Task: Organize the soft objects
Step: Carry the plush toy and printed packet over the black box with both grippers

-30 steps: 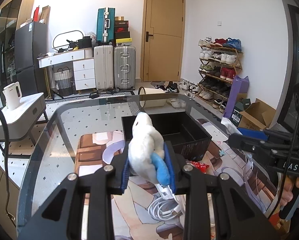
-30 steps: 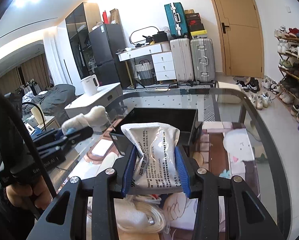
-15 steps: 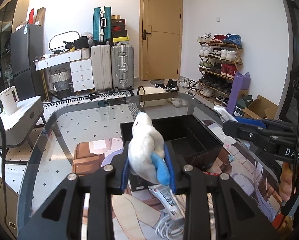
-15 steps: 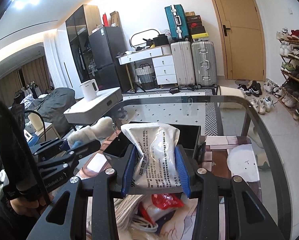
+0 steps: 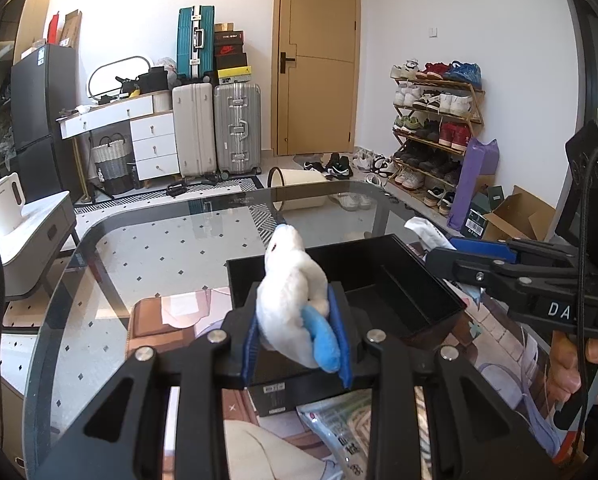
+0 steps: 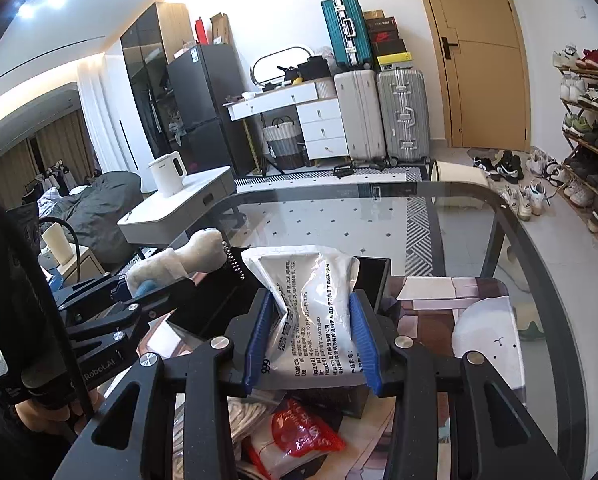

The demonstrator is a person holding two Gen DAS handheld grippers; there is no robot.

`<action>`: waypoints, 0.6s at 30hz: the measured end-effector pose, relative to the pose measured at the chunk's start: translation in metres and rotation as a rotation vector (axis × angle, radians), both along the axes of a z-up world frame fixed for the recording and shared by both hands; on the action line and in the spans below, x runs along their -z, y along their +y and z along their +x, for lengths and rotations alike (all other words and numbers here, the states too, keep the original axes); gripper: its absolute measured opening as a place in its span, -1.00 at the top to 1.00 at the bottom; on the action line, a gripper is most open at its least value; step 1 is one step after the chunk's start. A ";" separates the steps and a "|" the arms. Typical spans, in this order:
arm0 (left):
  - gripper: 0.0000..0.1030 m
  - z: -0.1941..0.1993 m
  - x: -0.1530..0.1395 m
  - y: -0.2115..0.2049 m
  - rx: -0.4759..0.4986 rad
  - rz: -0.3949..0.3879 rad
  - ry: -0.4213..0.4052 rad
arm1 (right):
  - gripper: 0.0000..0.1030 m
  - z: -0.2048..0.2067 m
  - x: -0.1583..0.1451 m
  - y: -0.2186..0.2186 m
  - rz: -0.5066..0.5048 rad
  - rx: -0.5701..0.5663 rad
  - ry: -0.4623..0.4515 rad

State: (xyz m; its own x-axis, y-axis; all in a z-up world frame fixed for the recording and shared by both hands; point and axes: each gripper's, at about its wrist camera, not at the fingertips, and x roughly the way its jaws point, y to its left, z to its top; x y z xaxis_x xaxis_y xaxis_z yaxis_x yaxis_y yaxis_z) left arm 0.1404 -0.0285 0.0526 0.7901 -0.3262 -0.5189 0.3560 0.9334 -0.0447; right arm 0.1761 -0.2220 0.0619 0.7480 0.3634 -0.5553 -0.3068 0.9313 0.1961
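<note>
My left gripper (image 5: 297, 336) is shut on a white plush toy with a blue fin (image 5: 293, 304), held above the near left corner of a black open box (image 5: 395, 280). The toy also shows in the right wrist view (image 6: 179, 260). My right gripper (image 6: 313, 336) is shut on a white printed pouch (image 6: 319, 312), held over the box's near right side (image 6: 373, 276). The right gripper shows in the left wrist view (image 5: 483, 258), with the pouch's top (image 5: 423, 228) sticking out.
The box sits on a printed mat (image 5: 171, 316) on a round glass table (image 5: 159, 240). Below the grippers lie a red-and-white packet (image 6: 303, 428), white cord (image 6: 247, 412) and a printed bag (image 5: 339, 428). Suitcases, a door and a shoe rack stand behind.
Both grippers have moved forward over the table toward the black box, each keeping its object. The box now lies directly under the fingertips.
</note>
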 end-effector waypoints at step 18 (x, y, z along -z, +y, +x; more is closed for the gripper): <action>0.42 0.033 0.021 -0.015 0.004 0.030 0.021 | 0.22 0.044 0.012 0.021 -0.073 -0.008 -0.025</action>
